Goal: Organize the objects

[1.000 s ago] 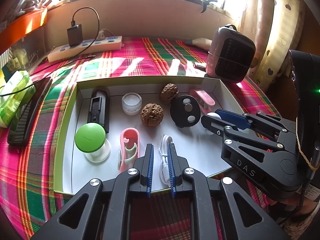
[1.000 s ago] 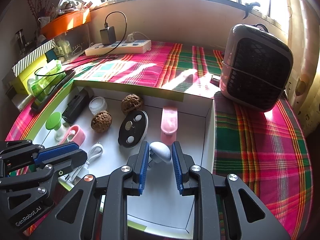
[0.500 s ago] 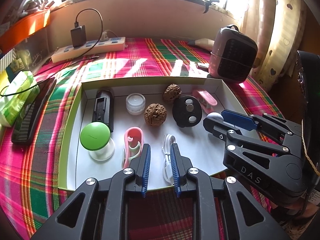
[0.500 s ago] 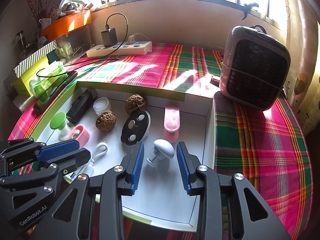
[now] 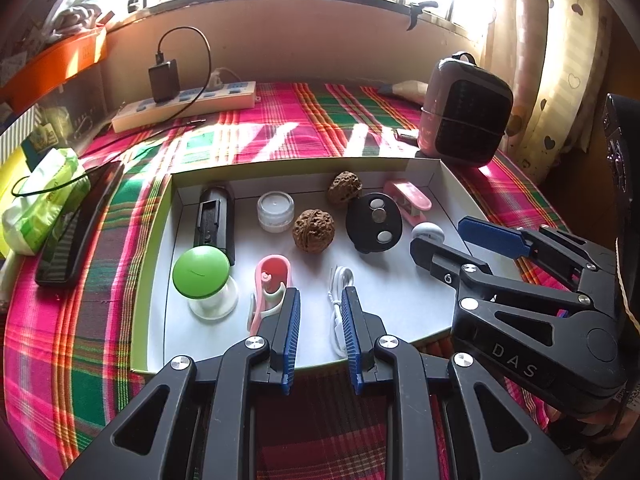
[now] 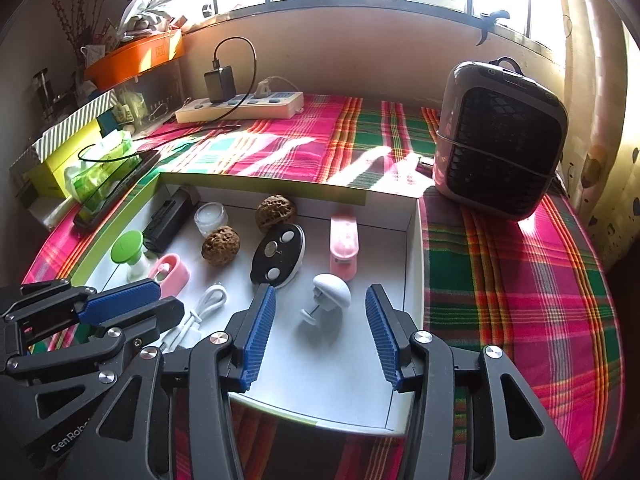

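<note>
right gripper (image 6: pixel 320 320): jaws just opening, wide, released | white knob (image 6: pixel 330 292) lies loose between them in tray (image 6: pixel 414 248), beside pink clip (image 6: pixel 343 246) | left gripper (image 5: pixel 320 320): part open, empty, white cable (image 5: pixel 338 300) nearby in tray | drop looks complete

The left gripper (image 5: pixel 320 320), a black two-finger tool with ribbed blue pads, points steeply downward with its fingers only a narrow gap apart; its jaws have just been opening slightly, and the pads press on nothing. Seen from the right wrist view, it reaches in from the lower left, its blue pad (image 6: pixel 120 306) facing up. The right gripper (image 6: pixel 320 320), of the same black build with blue pads, also tilts downward, its jaws spread wide after just opening, and its pads touch nothing. In the left wrist view it enters from the right edge, fingers splayed.
</note>
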Demonstrator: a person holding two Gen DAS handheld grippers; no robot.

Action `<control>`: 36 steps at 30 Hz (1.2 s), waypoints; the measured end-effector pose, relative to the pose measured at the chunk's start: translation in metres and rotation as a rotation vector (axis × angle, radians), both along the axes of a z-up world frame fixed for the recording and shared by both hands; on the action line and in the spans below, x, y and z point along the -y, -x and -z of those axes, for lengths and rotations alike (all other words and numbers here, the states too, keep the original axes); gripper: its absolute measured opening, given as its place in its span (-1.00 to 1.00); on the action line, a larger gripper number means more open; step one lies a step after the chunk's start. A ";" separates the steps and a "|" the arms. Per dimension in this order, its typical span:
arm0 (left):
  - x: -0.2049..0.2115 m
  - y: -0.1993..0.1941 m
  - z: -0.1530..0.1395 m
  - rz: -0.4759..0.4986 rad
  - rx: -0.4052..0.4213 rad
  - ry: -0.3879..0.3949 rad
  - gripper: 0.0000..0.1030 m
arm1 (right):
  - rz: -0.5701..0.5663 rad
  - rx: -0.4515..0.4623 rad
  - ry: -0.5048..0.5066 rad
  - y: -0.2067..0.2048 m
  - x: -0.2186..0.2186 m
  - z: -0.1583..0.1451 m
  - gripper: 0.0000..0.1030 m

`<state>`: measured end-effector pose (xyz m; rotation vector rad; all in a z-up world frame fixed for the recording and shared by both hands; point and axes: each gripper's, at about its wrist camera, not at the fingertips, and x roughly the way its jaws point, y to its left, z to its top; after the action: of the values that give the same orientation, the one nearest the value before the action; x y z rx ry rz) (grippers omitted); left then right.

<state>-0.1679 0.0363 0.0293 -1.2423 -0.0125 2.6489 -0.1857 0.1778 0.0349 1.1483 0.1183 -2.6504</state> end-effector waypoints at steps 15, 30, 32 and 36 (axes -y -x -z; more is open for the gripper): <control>0.000 -0.025 -0.015 -0.040 -0.059 0.048 -0.55 | 0.024 -0.034 0.030 -0.029 -0.003 -0.015 -0.06; 0.000 -0.071 -0.014 -0.044 -0.064 0.048 -0.54 | 0.043 -0.031 0.027 -0.076 0.000 -0.014 -0.06; 0.001 -0.076 -0.010 -0.049 -0.054 0.052 -0.54 | 0.042 -0.016 0.020 -0.082 0.002 -0.010 -0.06; 0.002 -0.085 -0.001 -0.066 -0.032 0.063 -0.54 | 0.050 0.002 0.024 -0.094 0.000 -0.001 -0.06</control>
<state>-0.0825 0.0344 0.0301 -1.2391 0.0360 2.7450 -0.0918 0.1776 0.0356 1.1611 0.0575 -2.6860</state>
